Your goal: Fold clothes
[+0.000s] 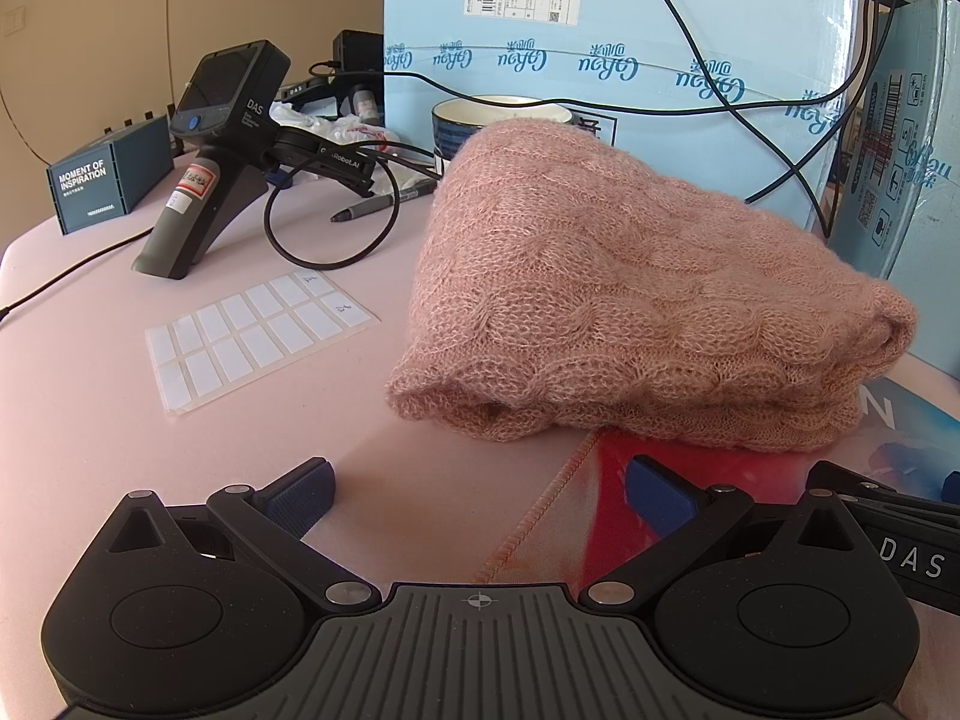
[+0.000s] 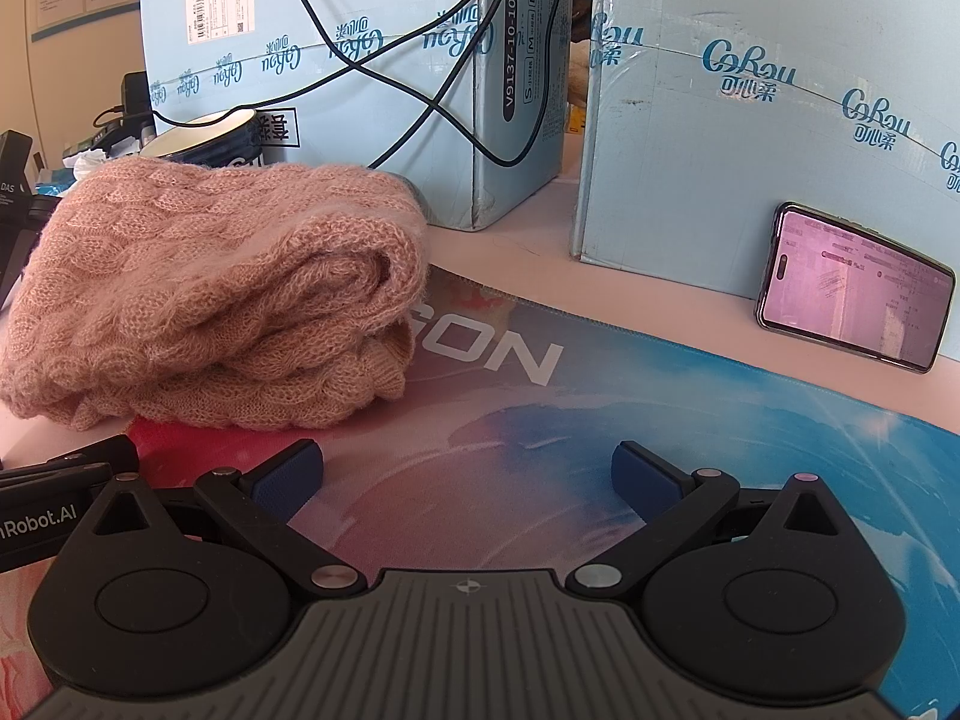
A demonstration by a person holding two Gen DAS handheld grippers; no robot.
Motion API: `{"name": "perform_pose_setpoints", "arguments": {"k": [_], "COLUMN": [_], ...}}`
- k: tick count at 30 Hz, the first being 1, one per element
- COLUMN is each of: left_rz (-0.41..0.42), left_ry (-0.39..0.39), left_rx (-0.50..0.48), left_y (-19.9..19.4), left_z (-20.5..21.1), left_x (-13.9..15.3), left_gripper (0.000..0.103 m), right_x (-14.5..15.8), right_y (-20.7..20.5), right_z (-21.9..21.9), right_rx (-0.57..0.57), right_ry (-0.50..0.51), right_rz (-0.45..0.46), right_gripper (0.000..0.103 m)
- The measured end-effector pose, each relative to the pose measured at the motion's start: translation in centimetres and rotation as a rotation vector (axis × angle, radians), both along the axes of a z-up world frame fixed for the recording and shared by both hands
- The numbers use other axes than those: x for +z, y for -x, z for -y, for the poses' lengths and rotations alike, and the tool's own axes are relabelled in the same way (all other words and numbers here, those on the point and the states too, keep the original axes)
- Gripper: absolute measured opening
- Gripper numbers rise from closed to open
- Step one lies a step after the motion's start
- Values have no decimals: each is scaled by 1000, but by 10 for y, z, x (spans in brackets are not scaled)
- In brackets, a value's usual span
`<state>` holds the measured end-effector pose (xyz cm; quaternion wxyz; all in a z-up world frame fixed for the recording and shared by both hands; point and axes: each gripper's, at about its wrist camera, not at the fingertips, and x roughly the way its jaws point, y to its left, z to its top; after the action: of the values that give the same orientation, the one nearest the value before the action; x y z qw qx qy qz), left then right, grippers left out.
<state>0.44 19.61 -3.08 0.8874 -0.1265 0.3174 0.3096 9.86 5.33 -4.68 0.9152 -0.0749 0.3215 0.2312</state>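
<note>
A pink cable-knit sweater lies folded into a thick bundle on the table, its near part resting on a printed mat. In the right wrist view the same sweater sits at the left, showing its stacked folded layers. My left gripper is open, low over the table just in front of the bundle, with nothing between its fingers. The right gripper is also open and empty, hovering over the mat to the right of the sweater. Neither gripper touches the sweater.
Light blue cardboard boxes with dangling black cables stand behind the sweater. A bowl, a spare handheld gripper, a pen, a label sheet and a small dark box lie at the left. A phone leans on the right box.
</note>
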Motion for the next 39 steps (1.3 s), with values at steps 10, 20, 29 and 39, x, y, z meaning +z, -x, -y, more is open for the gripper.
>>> {"name": "perform_pose_setpoints", "arguments": {"k": [10, 20, 29, 39], "left_rz": [2, 4, 1, 2], "left_ry": [9, 8, 8, 3], "left_rx": [0, 0, 0, -2], "left_y": [1, 1, 0, 0], "left_z": [-1, 0, -1, 0], "left_x": [0, 0, 0, 1], "left_gripper": [103, 103, 103, 103], "right_x": [0, -1, -1, 0], "right_y": [0, 0, -1, 0], "right_z": [0, 0, 0, 0], "right_rx": [0, 0, 0, 0], "right_ry": [0, 0, -3, -1], "right_rz": [0, 1, -1, 0], "right_gripper": [103, 103, 103, 103]}}
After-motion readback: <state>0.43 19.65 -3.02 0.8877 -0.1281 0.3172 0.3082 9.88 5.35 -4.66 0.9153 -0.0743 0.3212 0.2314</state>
